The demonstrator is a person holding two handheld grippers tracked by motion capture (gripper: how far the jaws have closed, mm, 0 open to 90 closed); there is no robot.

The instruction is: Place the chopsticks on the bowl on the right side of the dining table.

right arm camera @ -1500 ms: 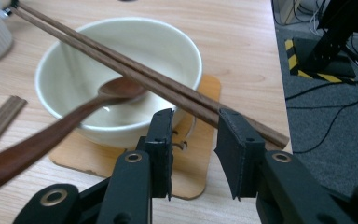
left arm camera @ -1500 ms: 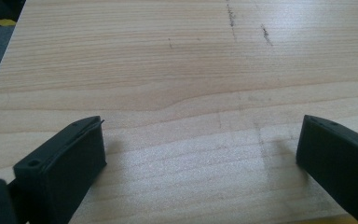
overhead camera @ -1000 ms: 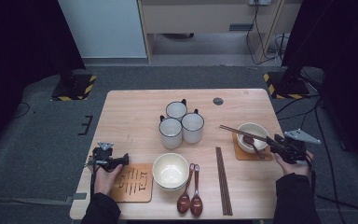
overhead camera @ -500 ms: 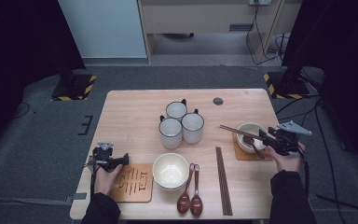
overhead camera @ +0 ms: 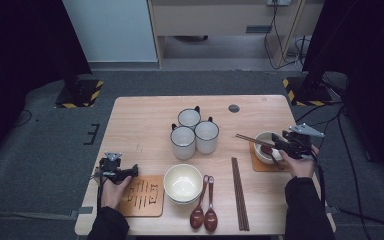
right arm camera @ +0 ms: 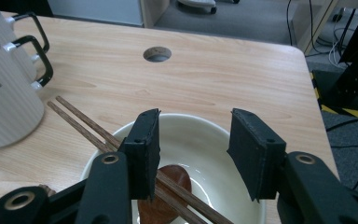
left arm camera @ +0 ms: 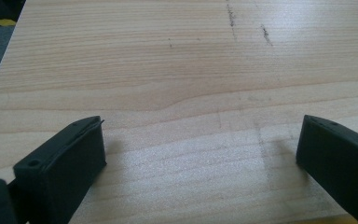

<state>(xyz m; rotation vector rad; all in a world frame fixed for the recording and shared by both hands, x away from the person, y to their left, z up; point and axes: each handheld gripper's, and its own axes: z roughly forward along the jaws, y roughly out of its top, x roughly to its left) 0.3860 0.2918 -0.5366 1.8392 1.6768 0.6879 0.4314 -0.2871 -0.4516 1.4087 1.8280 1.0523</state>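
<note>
Chopsticks [right arm camera: 98, 133] lie across the bowl [right arm camera: 200, 135] beneath the right gripper [right arm camera: 193, 147], fingers just opened, gripping nothing.

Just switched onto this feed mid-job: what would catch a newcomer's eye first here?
The right gripper, jaws just opening, hangs over a cream bowl on the table's right side, where a pair of chopsticks rests across the rim above a brown spoon. Three white mugs cluster mid-table. The left gripper sits open over bare wood.

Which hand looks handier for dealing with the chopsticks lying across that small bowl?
The right. Its gripper hangs just over the small bowl, jaws apart above the chopsticks. The left gripper rests open at the far side, by the wooden coaster.
</note>
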